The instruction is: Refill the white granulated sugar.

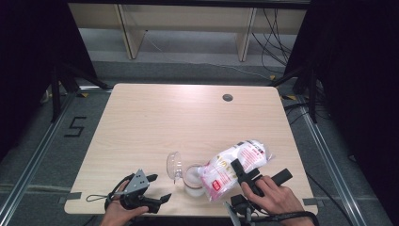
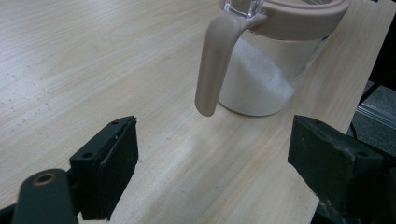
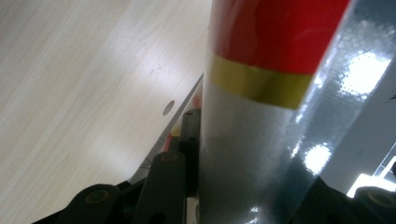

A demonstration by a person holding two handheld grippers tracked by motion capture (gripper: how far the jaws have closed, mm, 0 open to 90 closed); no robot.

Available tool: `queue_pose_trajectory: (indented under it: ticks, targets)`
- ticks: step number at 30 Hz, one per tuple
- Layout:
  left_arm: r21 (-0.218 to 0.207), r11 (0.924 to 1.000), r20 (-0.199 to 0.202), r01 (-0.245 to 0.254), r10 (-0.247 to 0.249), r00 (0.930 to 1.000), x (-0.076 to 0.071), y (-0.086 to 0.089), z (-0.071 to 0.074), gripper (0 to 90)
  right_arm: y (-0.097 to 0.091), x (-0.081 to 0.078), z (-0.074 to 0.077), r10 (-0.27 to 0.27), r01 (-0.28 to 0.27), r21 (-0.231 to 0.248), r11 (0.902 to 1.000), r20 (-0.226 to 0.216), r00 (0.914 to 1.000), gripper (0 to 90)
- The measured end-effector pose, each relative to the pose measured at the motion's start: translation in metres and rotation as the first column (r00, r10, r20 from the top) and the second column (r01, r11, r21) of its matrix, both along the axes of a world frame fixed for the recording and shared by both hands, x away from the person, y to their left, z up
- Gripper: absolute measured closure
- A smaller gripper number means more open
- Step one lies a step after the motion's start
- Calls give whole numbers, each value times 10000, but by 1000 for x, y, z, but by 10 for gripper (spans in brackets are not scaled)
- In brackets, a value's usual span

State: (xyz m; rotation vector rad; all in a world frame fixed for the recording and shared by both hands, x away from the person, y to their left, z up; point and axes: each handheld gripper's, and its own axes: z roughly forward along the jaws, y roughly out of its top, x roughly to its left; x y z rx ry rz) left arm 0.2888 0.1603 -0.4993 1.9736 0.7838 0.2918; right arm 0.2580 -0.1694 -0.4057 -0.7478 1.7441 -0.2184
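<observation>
At the near left of the worktop (image 1: 141, 122), the left gripper (image 1: 157, 188) rests with its jaws spread wide and empty, pointed toward the clear jar (image 2: 261, 79) of white powder with its beige handle just ahead. The jar stands near the front edge at the middle, its hinged lid (image 1: 174, 165) tipped open. To the right, the right gripper (image 1: 249, 175) has its jaws clenched on the white-and-red bag (image 1: 233, 168), which is tilted with its lower end over the jar's mouth.
</observation>
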Motion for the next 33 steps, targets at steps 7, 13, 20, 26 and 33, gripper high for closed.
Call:
queue_pose_trajectory:
  ticks: [7,13,20,26,33]
  targets:
    - [16,10000,-5,16,-16,10000,0,0,0,158,3,-1,-3,-190,193,-263,9995,134,9997,752]
    - [-67,10000,-20,-22,22,10000,0,0,1,158,11,-1,-5,428,-397,-836,9957,351,9985,752]
    - [-41,10000,71,-29,29,10000,0,0,0,158,11,-2,-4,303,-250,-1189,9926,429,9986,753]
    - [-104,9999,76,10,-9,10000,0,-1,0,159,9,-2,-5,35,8,-932,9956,468,9989,752]
    - [-51,10000,8,2,-2,10000,0,0,0,158,8,-2,-5,1,29,-793,9968,377,9993,753]
